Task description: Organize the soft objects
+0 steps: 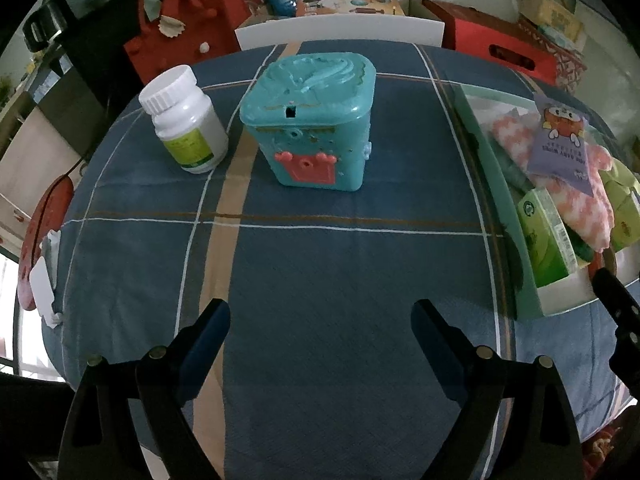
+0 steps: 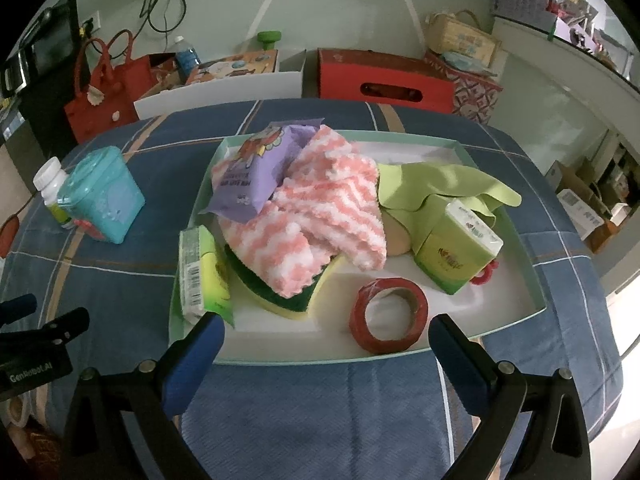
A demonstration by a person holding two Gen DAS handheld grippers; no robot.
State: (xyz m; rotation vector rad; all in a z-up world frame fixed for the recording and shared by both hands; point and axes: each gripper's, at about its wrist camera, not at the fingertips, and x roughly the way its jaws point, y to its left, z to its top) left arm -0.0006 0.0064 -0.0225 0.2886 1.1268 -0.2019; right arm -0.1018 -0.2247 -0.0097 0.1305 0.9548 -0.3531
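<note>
Pink-and-white fluffy knitted cloth (image 2: 320,208) lies crumpled in the shallow rectangular tray (image 2: 500,322), over a sponge (image 2: 288,300). Left gripper (image 1: 320,332) and right gripper (image 2: 326,338) hover wide open, empty.

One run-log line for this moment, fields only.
left gripper: open, empty, over cloth | right gripper: open, empty, at tray near edge | tray: pink towel, green cloth, red tape roll

Pale green wall (image 2: 340,8) behind red boxes (image 2: 384,76); blue plaid tablecloth (image 1: 320,280).
</note>
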